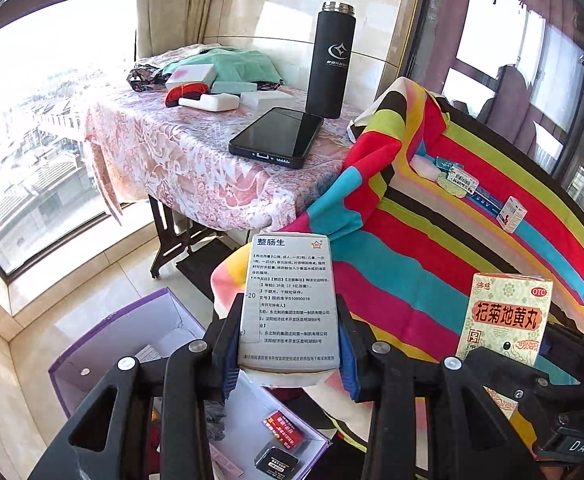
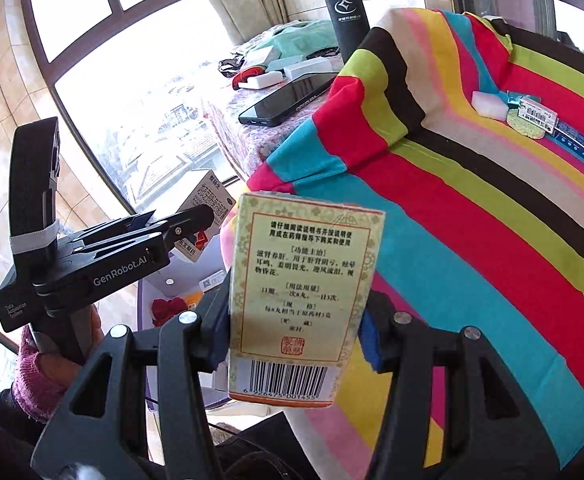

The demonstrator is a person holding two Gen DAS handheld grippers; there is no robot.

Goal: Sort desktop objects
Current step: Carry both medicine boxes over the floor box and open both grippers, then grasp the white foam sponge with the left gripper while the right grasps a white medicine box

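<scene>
Two medicine boxes are in my grip: the grey-white box (image 1: 288, 304) stands upright, pinched between the pads of my left gripper (image 1: 288, 344), and the yellow-green box (image 2: 299, 300) is clamped in my right gripper (image 2: 295, 332). Below the left one sits an open purple carton (image 1: 104, 352); the striped cloth (image 1: 451, 248) lies beyond.

The left wrist camera sits just behind the left tool (image 1: 288, 344) and looks forward and down, very close to the white box (image 1: 290, 300) it grips; the right wrist camera looks the same way from behind the right tool (image 2: 295, 320); both views share the striped cloth (image 1: 431, 248) at 3 o'clock and the black bottle (image 1: 330, 60) at 12 o'clock; the right view sees the left tool at 9 o'clock.
</scene>
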